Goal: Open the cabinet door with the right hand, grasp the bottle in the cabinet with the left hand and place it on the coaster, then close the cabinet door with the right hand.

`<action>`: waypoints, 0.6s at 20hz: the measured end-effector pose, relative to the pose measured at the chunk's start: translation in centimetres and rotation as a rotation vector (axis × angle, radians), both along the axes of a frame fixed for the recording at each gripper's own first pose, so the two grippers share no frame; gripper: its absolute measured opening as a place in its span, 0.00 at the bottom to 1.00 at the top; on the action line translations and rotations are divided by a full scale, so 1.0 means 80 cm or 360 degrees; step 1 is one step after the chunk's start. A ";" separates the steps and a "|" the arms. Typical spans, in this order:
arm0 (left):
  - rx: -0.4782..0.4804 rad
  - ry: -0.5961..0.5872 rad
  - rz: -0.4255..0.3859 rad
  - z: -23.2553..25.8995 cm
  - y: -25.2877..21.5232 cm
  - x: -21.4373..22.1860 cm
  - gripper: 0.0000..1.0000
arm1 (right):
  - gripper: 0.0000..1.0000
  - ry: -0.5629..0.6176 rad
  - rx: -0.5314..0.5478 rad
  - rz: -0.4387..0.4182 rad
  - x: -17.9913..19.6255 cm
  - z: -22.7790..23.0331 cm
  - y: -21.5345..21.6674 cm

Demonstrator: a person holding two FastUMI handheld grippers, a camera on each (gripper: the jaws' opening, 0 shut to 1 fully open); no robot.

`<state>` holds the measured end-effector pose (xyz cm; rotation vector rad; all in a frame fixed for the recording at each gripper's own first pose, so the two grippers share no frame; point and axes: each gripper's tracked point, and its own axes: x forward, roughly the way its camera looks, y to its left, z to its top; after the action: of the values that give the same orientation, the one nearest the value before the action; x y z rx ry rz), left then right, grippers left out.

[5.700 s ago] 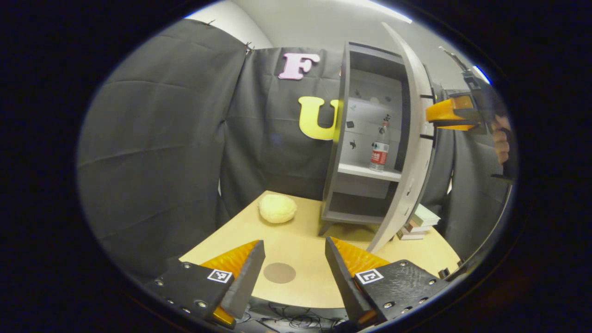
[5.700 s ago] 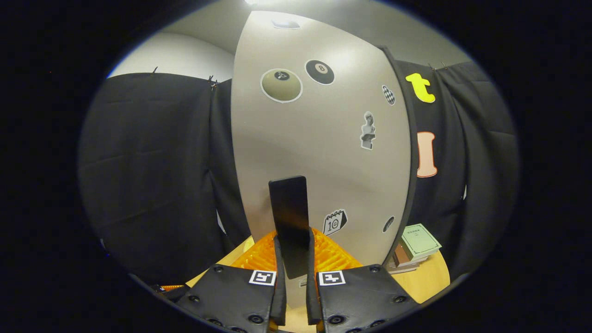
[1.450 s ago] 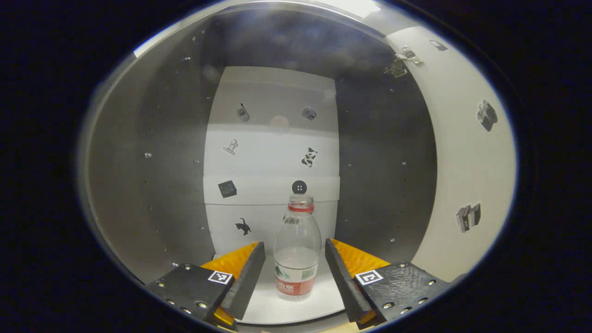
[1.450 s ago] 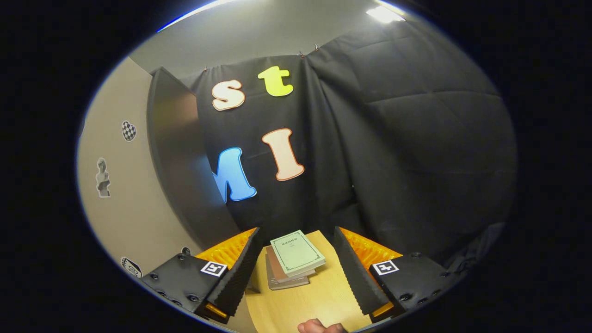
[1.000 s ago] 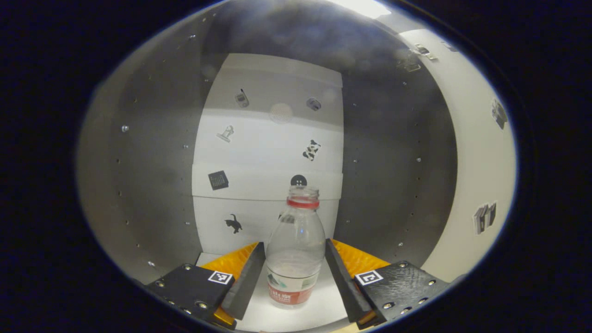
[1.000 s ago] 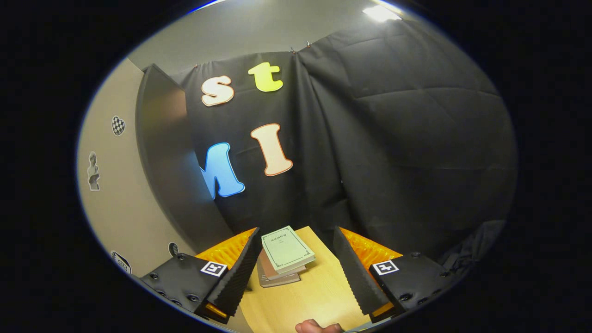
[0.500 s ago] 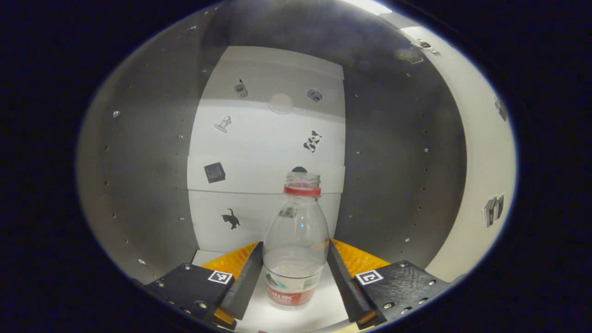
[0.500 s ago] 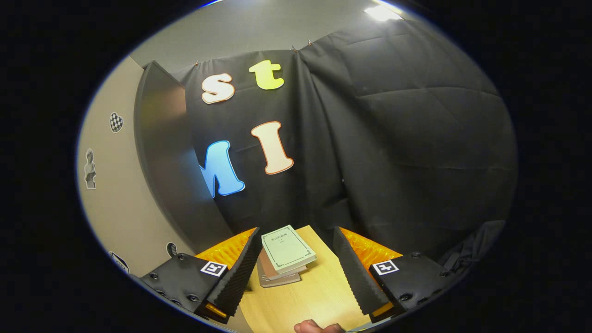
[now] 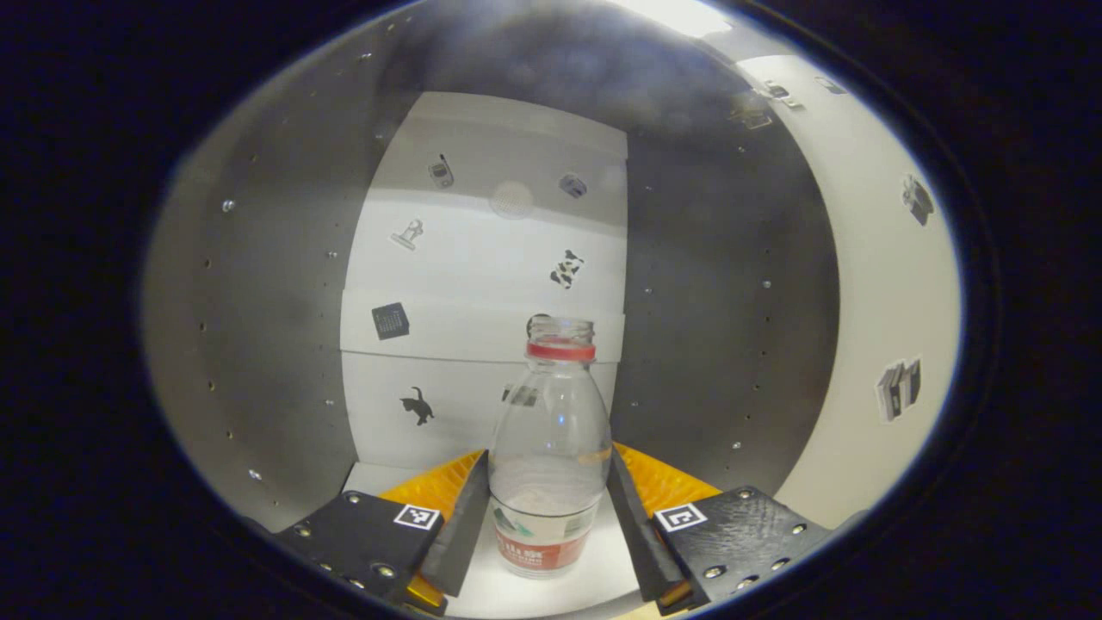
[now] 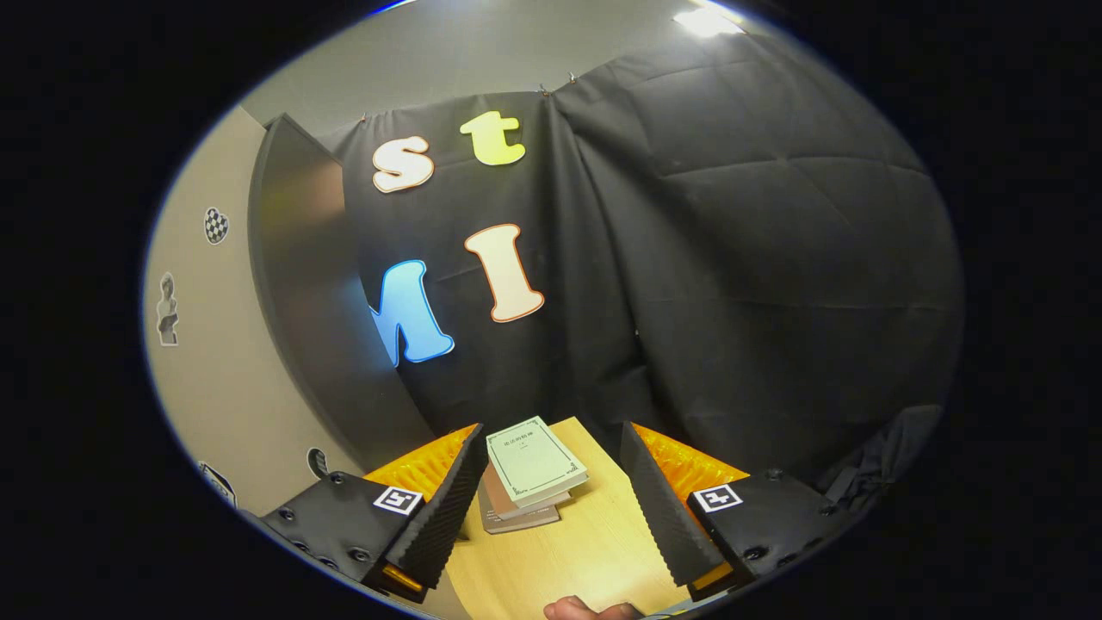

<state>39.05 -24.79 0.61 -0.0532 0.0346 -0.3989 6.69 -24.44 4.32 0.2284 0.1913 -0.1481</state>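
With the cabinet door point(image 10: 207, 362) open, the left gripper point(image 9: 547, 517) pinches the bottle point(image 9: 548, 456) at lower centre on the cabinet shelf point(image 9: 516, 594); next, presumably, lift it out toward the coaster.

Bottle point(image 9: 547, 456) label too small to read, sides hidden behind gripper fingers point(image 9: 461, 525), fingertip point(image 10: 590, 610) below books point(image 10: 529, 474) cut off by edge.

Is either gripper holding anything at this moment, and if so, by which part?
The left gripper grips the bottle by its lower body, one finger on each side. The right gripper is open and holds nothing.
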 end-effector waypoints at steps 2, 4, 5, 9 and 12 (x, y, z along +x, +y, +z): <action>0.0022 -0.0028 -0.0013 0.010 0.000 -0.015 0.75 | 0.98 -0.0005 -0.0014 0.0011 -0.002 0.000 0.002; 0.0041 -0.0061 -0.0025 0.021 0.005 -0.036 0.77 | 0.98 -0.0007 -0.0002 0.0030 -0.006 0.000 0.008; 0.0048 -0.0077 -0.0027 0.028 0.008 -0.047 0.75 | 0.98 -0.0005 0.0008 0.0040 -0.007 -0.002 0.012; 0.0077 -0.0134 -0.0023 0.053 0.032 -0.103 0.72 | 0.98 -0.0011 0.0003 0.0073 -0.022 -0.005 0.023; 0.0112 -0.0145 0.0003 0.057 0.062 -0.154 0.74 | 0.98 -0.0013 0.0017 0.0083 -0.035 -0.007 0.030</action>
<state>26.69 -19.80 5.16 0.0347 -0.0414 -0.3977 3.89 -22.07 3.73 0.2345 0.1900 -0.0943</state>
